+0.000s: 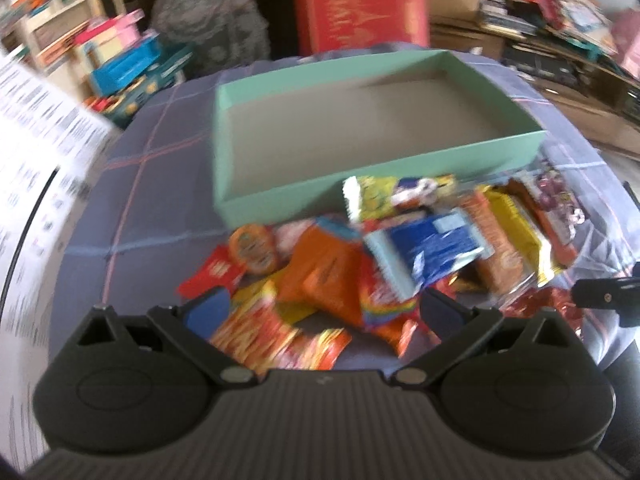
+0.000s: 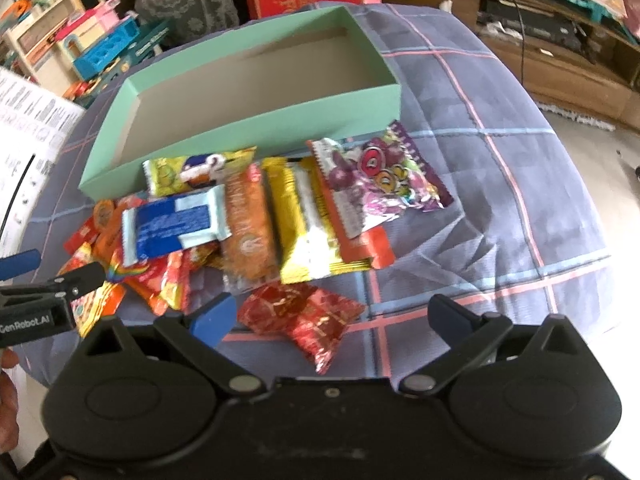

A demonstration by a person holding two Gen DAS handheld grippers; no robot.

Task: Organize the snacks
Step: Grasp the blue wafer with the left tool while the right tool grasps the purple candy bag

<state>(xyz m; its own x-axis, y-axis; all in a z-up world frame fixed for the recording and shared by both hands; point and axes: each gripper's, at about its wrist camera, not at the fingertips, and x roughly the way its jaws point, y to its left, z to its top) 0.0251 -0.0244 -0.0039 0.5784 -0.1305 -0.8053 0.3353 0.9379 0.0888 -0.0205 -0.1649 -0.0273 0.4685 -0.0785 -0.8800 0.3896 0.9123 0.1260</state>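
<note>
Nothing has gone into the green box (image 2: 256, 92) yet, as far as we can see: its cardboard floor is bare in both views, so we judge the sorting barely begun. All the snacks lie in a loose heap on the checked cloth (image 2: 500, 208), just in front of the box's near wall.

From our right wrist view, the purple candy bag (image 2: 384, 180) sits at about one o'clock in the heap, the yellow wafer pack (image 2: 304, 220) at twelve, the blue-and-white packet (image 2: 172, 224) at ten, and the red foil packet (image 2: 308, 316) nearest us, apart from the rest. Our right gripper (image 2: 332, 316) stands wide, its tips on either side of that red packet and holding nothing; whether it touches the packet we cannot tell.

Our left gripper (image 1: 324, 312) is also spread wide and empty, poised over the orange packet (image 1: 328, 272) and its neighbours.

Much is hard to read. The left view is smeared by motion, so labels there are illegible. Packets overlap, and we cannot count what lies underneath. The left edge of the heap is partly covered by the other gripper in the right view.
</note>
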